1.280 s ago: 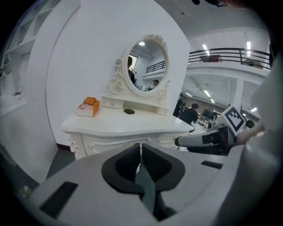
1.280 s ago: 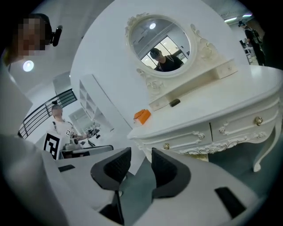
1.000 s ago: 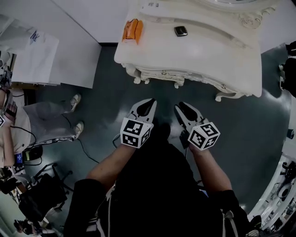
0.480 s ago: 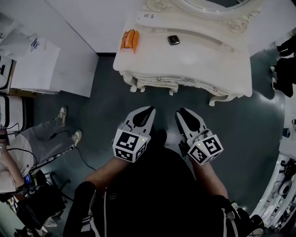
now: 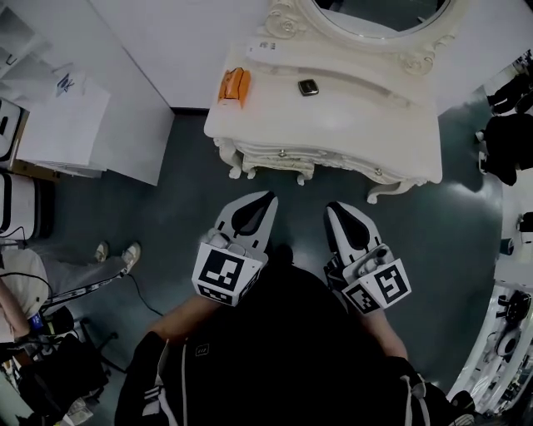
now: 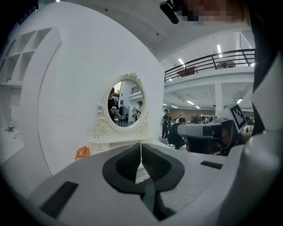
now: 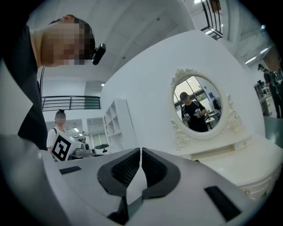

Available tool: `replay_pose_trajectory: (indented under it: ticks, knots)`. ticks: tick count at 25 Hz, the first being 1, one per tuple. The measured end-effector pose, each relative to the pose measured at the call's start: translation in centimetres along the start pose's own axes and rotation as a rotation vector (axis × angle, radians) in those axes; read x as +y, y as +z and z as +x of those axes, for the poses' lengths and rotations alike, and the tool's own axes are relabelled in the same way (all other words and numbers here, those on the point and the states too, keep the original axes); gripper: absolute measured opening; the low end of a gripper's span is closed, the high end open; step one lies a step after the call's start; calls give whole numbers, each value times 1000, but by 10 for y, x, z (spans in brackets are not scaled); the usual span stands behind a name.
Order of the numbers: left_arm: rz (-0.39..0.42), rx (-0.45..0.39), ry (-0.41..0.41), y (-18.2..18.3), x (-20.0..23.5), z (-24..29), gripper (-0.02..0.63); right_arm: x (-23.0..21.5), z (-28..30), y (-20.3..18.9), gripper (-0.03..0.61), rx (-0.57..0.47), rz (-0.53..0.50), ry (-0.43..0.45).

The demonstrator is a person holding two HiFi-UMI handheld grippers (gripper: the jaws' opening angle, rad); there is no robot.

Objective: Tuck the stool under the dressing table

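The cream dressing table (image 5: 333,116) with its oval mirror (image 5: 379,17) stands against the wall at the top of the head view. No stool shows in any view. Both grippers are held side by side in front of the person's dark torso, short of the table's front edge. The left gripper (image 5: 268,198) is shut with nothing in it, and so is the right gripper (image 5: 333,206). From the left gripper (image 6: 141,145), the mirror (image 6: 125,105) lies straight ahead beyond the closed tips. From the right gripper (image 7: 140,151), the mirror (image 7: 200,106) sits up to the right.
An orange object (image 5: 234,86) and a small dark item (image 5: 308,86) lie on the tabletop. A white partition (image 5: 125,75) stands left of the table. A bystander's legs (image 5: 117,254) and cables are at the left, dark bags (image 5: 508,141) at the right.
Both grippers have risen and the view has pulled up. The table now looks smaller and its mirror has come into view. The bystander at the left has slid toward the frame's edge.
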State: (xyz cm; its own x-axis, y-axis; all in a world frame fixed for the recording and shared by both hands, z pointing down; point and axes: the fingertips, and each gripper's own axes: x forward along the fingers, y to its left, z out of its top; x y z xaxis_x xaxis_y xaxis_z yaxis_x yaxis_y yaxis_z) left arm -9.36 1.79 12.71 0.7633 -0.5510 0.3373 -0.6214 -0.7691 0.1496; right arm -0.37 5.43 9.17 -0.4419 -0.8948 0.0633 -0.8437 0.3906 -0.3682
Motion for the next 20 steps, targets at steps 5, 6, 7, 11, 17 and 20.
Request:
replay_pose_trajectory:
  ticks: [5,6,7,11,17,20]
  knots:
    - [5,-18,0,5,-1,-5,11,6,1,1,20,3,-2,20]
    - [4,-20,3,5,0,-7,11,7,0,0,20,8,-3,27]
    - [1,-20,6,5,0,-8,11,8,0,-1,20,13,-10,33]
    - [-15,-7,9,0,-1,-9,11,10,-3,-3,18,26,-44,33]
    - [-23,13,0,-7,-4,-11,11,7,-6,-9,18,42,-33,21]
    - [-23,13,6,-7,-4,-11,11,7,-8,-14,18,51,-18,22]
